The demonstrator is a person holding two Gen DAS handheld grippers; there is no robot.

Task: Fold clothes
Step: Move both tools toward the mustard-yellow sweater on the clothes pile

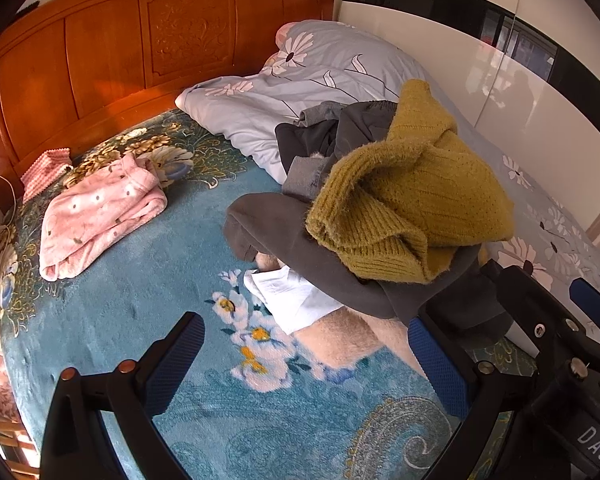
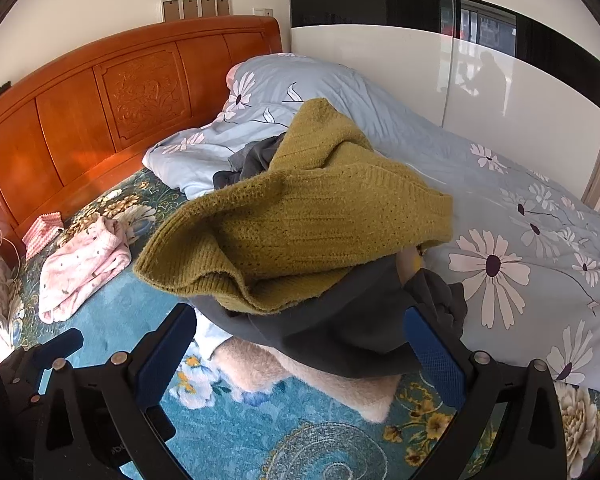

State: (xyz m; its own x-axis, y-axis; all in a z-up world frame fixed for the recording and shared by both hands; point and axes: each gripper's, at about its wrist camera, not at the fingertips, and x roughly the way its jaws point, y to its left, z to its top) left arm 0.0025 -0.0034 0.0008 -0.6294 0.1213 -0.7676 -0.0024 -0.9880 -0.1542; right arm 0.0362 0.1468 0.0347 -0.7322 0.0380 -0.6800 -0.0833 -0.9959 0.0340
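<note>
Both grippers hovering over bed (image 1: 140, 280); left gripper (image 1: 304, 364) jaws wide, empty; right gripper (image 2: 300, 352) jaws wide, nearing dark garment (image 2: 340, 340), possibly touching; mustard sweater (image 2: 300, 220) lying atop clothes pile; pink garment (image 1: 96, 216) sitting folded apart

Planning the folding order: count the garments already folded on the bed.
1: the pink spotted fleece garment lies folded on the teal floral blanket near the carved wooden headboard. The mixed clothes pile is unfolded and may hide more.
</note>
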